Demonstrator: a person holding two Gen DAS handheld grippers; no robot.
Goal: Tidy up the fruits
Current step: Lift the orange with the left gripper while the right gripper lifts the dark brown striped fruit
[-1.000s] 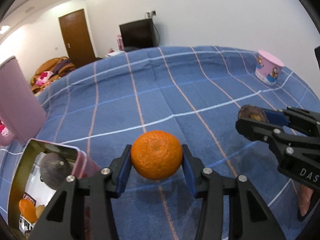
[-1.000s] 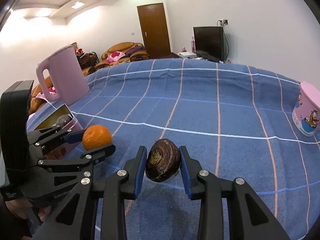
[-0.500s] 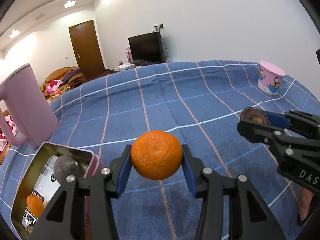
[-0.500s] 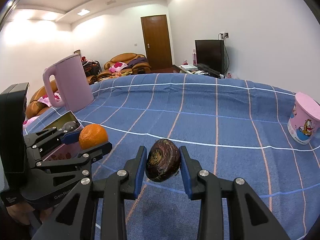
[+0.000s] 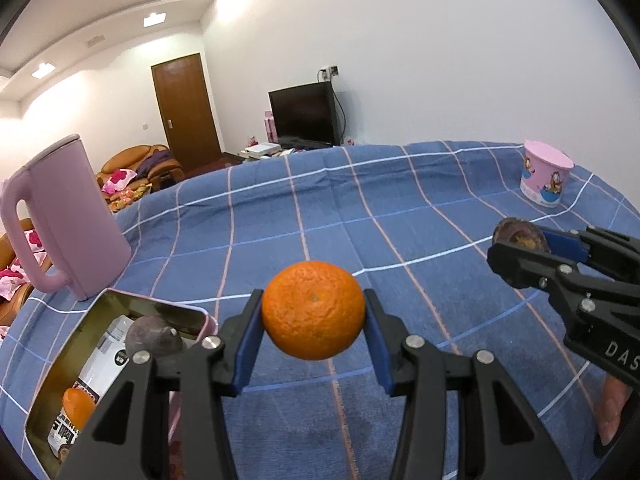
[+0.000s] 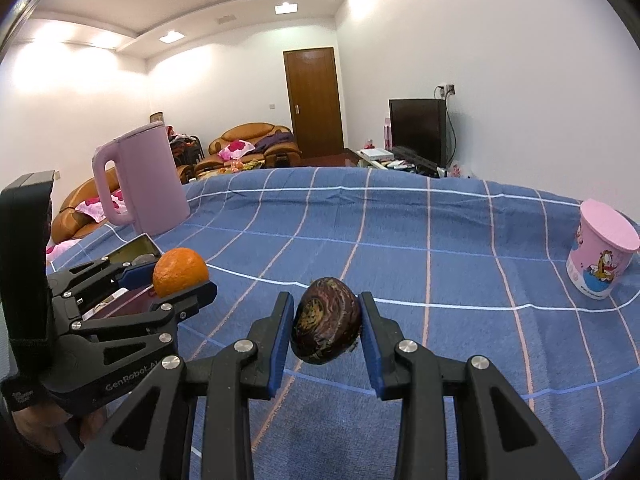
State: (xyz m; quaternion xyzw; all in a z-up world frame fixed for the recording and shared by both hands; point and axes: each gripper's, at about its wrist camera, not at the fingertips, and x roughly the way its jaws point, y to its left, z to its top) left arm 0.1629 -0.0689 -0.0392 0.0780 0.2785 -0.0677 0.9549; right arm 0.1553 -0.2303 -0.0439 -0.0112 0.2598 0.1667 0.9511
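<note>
Your left hand-held gripper [image 5: 314, 312] was clamped on the orange [image 5: 313, 310], and your right hand-held gripper [image 6: 326, 320] was clamped on the dark mottled fruit [image 6: 326, 321], both fruits carried clear above the blue checked surface [image 5: 400, 216]. Over the last second you had lifted and levelled both, so more of the room came into view while the grips stayed unchanged. The open tin [image 5: 148, 306], already holding a dark fruit [image 5: 154, 338] and a small orange [image 5: 79, 403], lay just left of your orange, so the drop-off looked close.
</note>
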